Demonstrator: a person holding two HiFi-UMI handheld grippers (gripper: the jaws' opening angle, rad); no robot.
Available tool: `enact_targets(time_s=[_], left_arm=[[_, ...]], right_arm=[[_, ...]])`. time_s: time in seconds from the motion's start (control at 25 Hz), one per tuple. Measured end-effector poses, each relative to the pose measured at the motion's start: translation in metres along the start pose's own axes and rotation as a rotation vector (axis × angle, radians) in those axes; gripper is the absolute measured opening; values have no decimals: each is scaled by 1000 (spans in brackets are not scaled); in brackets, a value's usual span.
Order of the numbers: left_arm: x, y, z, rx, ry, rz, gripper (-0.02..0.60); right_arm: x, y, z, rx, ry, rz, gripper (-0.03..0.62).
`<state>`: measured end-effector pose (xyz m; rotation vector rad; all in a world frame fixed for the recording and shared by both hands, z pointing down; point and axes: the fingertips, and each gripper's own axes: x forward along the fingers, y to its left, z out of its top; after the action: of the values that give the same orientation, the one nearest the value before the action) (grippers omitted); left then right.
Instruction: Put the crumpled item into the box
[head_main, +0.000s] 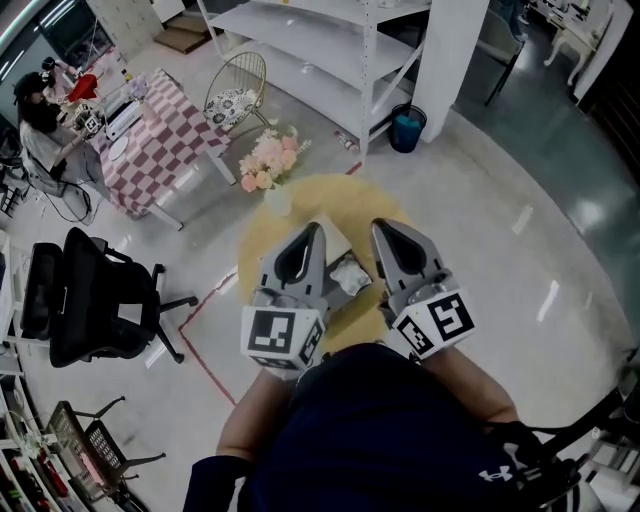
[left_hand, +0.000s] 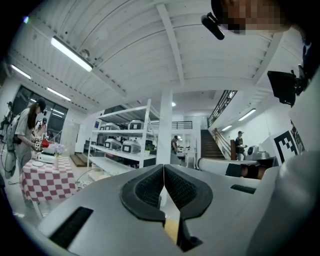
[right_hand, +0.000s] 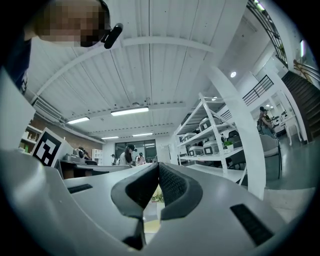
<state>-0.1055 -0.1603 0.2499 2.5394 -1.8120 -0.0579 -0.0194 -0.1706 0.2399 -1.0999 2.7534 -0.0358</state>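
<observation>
Below, the crumpled item (head_main: 350, 276), a pale, wrinkled wad, lies on the round yellow surface (head_main: 262, 238), seen between the left gripper (head_main: 317, 228) and right gripper (head_main: 379, 225). Both grippers have their jaws pressed together, empty.

A glossy pale floor (head_main: 520, 260) is seen below, crossed at near left by a red tape line (head_main: 205, 360). At far centre, white shelving (head_main: 320, 50) is set beside a white pillar (head_main: 450, 50), with a blue bin (head_main: 407, 128) placed at the pillar's foot. To the far left, a checkered table (head_main: 160, 140) is flanked by a gold wire chair (head_main: 237, 90), and a black office chair (head_main: 85, 300) is parked nearer. Overhead, a white panelled ceiling (left_hand: 200, 50) is lit by strip lights (left_hand: 72, 54).
</observation>
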Motion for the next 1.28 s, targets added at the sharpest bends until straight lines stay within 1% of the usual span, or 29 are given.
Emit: enact_targets(time_s=[0.2, 0.48, 1.28], left_arm=[[5, 4, -3, 6, 1, 5, 18], [8, 8, -14, -14, 28, 12, 18], [8, 4, -23, -20, 52, 10, 18]], right_arm=[[2, -3, -6, -1, 8, -2, 5], [5, -7, -16, 16, 33, -3, 5], [3, -5, -22, 23, 53, 16, 5]])
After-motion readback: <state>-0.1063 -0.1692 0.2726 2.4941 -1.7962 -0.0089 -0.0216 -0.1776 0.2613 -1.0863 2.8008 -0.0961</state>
